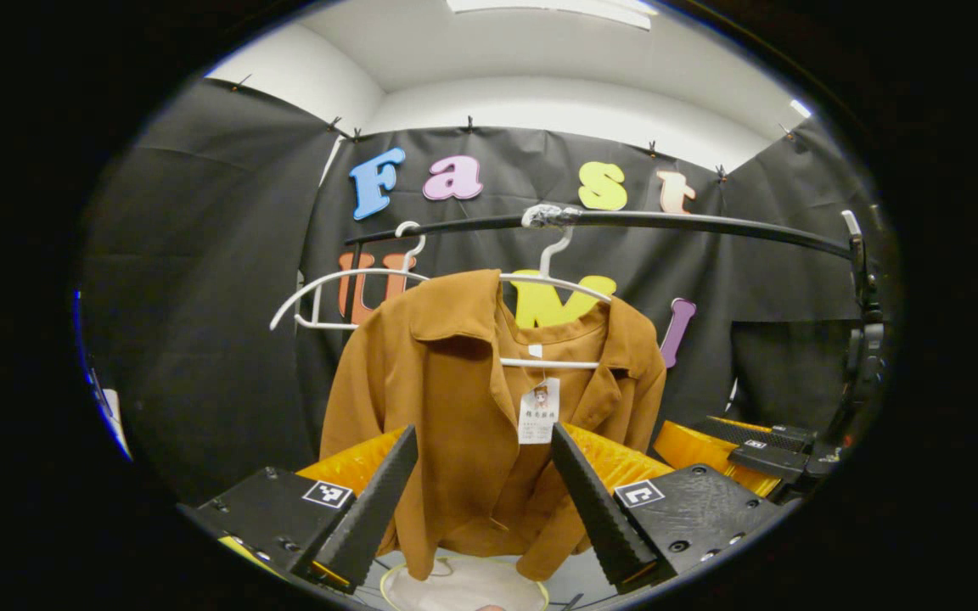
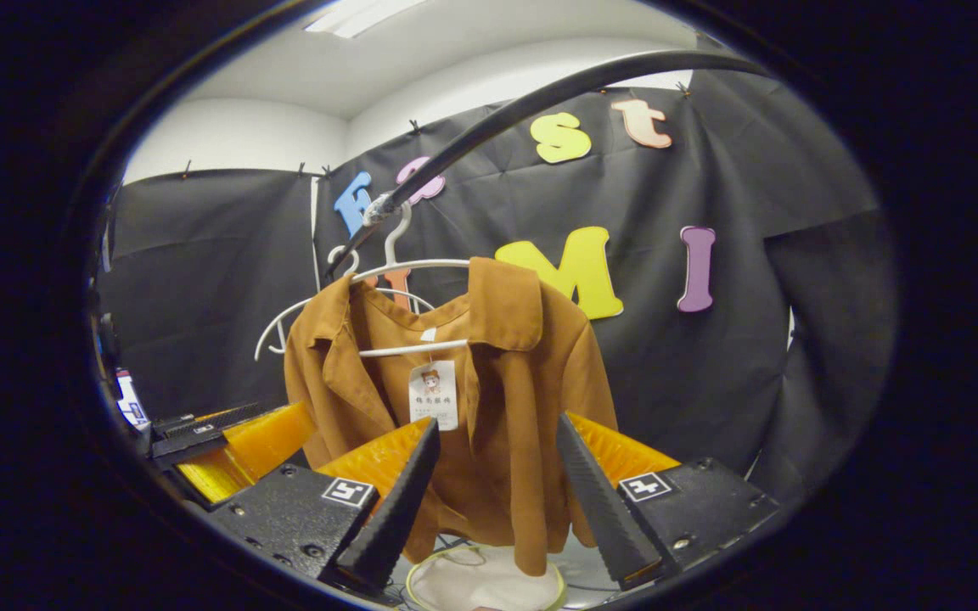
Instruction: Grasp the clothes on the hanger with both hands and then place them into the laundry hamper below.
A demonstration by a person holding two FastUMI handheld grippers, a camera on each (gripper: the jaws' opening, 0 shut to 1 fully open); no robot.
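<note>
Hamper (image 2: 489, 585) below hanging brown shirt (image 2: 489, 382) (contents unclear)

My right gripper (image 2: 497, 501) stands open before the brown jacket (image 2: 489, 390), which hangs on a white hanger (image 2: 404, 267) above the hamper (image 2: 485, 581).

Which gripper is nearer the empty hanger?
Left, probably. The left gripper faces the side of the jacket where the empty hanger hangs in the open; the right gripper sits toward the other side and sees it partly behind the jacket.
</note>
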